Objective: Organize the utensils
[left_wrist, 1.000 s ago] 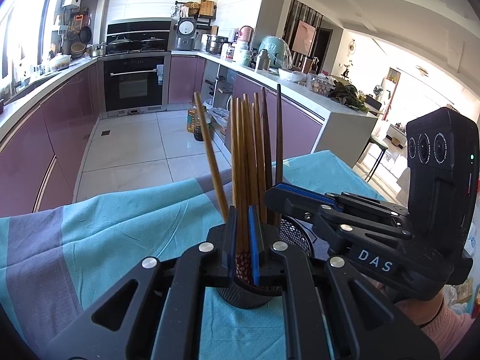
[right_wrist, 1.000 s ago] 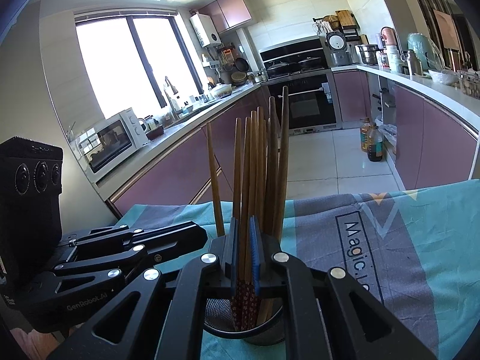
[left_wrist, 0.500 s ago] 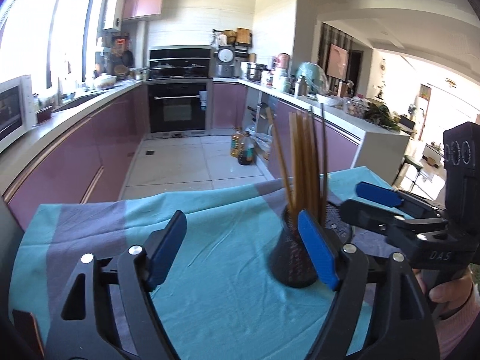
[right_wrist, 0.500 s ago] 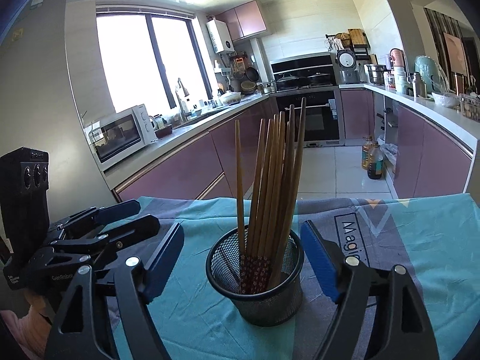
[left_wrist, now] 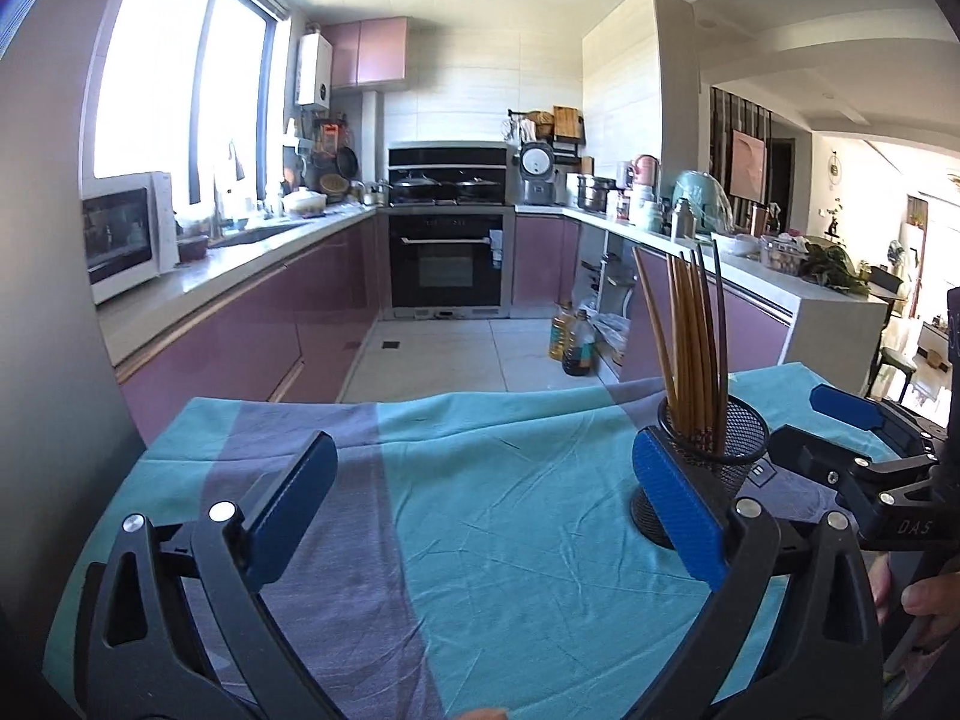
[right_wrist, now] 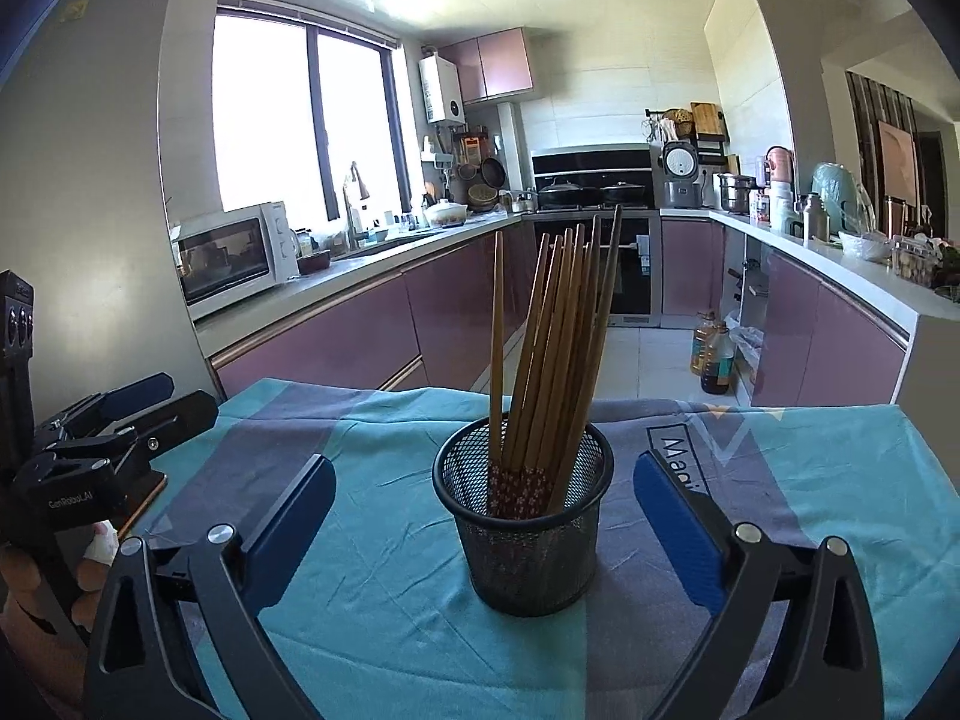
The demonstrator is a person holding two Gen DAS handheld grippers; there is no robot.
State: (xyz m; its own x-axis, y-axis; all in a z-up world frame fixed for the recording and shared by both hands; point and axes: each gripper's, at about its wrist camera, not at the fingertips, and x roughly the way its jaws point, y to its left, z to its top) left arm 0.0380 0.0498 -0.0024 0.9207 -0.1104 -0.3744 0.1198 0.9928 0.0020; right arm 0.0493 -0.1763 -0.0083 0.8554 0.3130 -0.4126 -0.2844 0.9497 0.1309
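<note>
A black mesh cup [right_wrist: 528,522] stands upright on the teal and purple cloth [right_wrist: 384,618] and holds several brown chopsticks [right_wrist: 552,348]. My right gripper [right_wrist: 480,522] is open and empty, with the cup between and just beyond its blue pads. In the left wrist view the cup [left_wrist: 720,456] stands at the right, behind the right pad. My left gripper [left_wrist: 480,516] is open and empty over bare cloth [left_wrist: 492,516]. The other gripper shows at the right edge of the left wrist view [left_wrist: 870,450] and at the left edge of the right wrist view [right_wrist: 96,438].
The cloth covers a table whose far edge faces a kitchen floor. Purple cabinets, an oven [left_wrist: 447,264] and a microwave [right_wrist: 231,258] stand beyond. Oil bottles [left_wrist: 573,339] stand on the floor.
Both grippers let go of the chopsticks, opened wide and pulled back. The chopsticks now lean free in the cup. The left gripper has swung left, so the cup sits at its right.
</note>
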